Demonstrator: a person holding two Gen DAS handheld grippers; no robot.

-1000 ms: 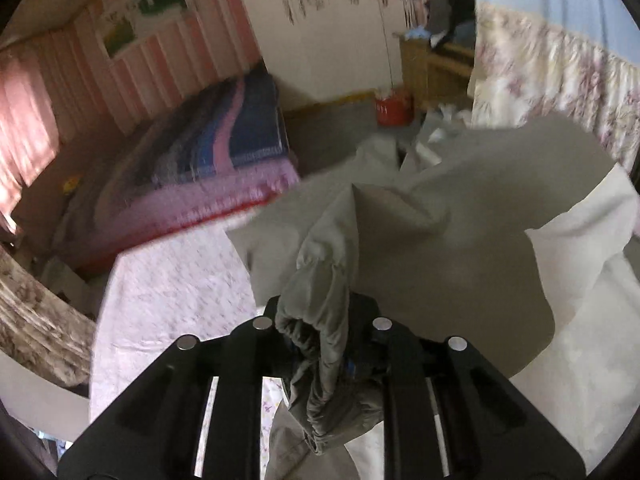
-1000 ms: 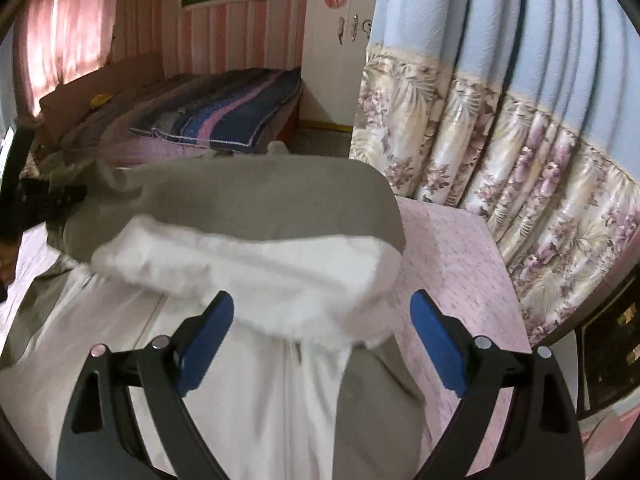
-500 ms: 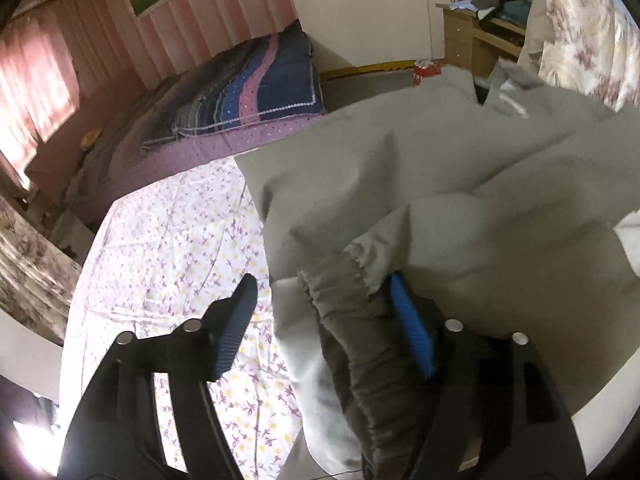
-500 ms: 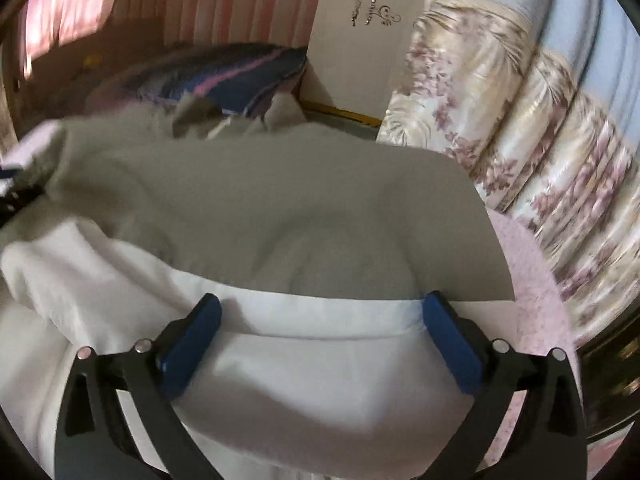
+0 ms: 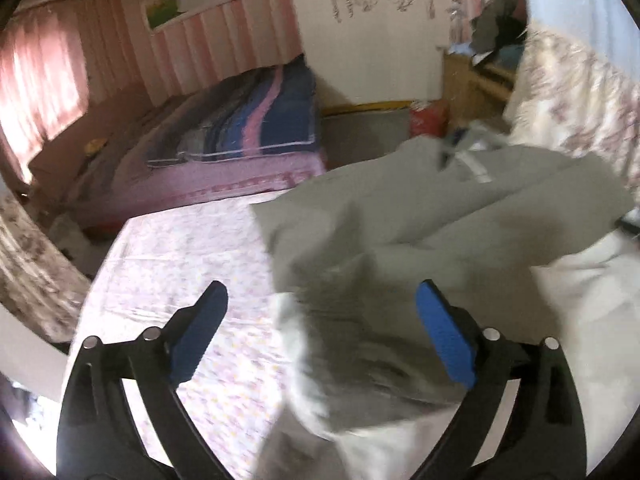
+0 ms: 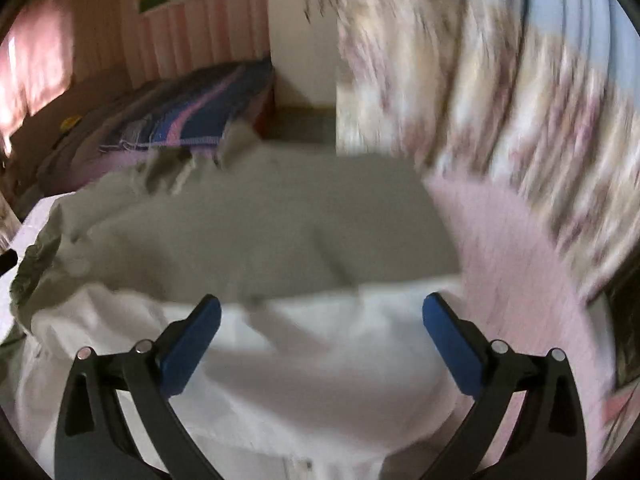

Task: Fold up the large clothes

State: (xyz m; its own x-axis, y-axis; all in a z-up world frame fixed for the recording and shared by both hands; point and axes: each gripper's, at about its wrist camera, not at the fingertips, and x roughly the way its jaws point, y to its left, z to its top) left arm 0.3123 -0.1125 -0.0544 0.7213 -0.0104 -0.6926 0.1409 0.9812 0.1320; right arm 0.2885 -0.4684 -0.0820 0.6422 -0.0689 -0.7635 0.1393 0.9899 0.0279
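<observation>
Left gripper (image 5: 322, 322) jaws wide apart, just been opening; grey jacket (image 5: 440, 220) cloth lies between them but the blue pads (image 5: 444, 340) don't press it. Cuff area under the jaws blurred, can't tell detail. Jacket spreads from 6 o'clock up to 1 o'clock in the left wrist view, pale lining (image 5: 592, 300) showing at 3 to 4 o'clock. It lies on a floral sheet (image 5: 180, 260), bare at 8 to 10 o'clock.

Right gripper (image 6: 322, 320) jaws also wide, just been opening the last bit; nothing gripped. White lining (image 6: 320, 380) of the jacket sits between and below the pads, grey outer side (image 6: 280, 220) folded over beyond it at 12 o'clock. Pink sheet (image 6: 500, 240) at 3 o'clock, beside the jacket edge.

Background: bed with striped blue-pink quilt (image 5: 256, 128) at 11 o'clock, white wardrobe (image 5: 368, 32) at 12, flowered curtain (image 6: 500, 100) at 1 to 3 o'clock in the right wrist view, heavily blurred. Wooden shelf (image 5: 476, 80) and red tub (image 5: 428, 118) at 1 o'clock in the left view.
</observation>
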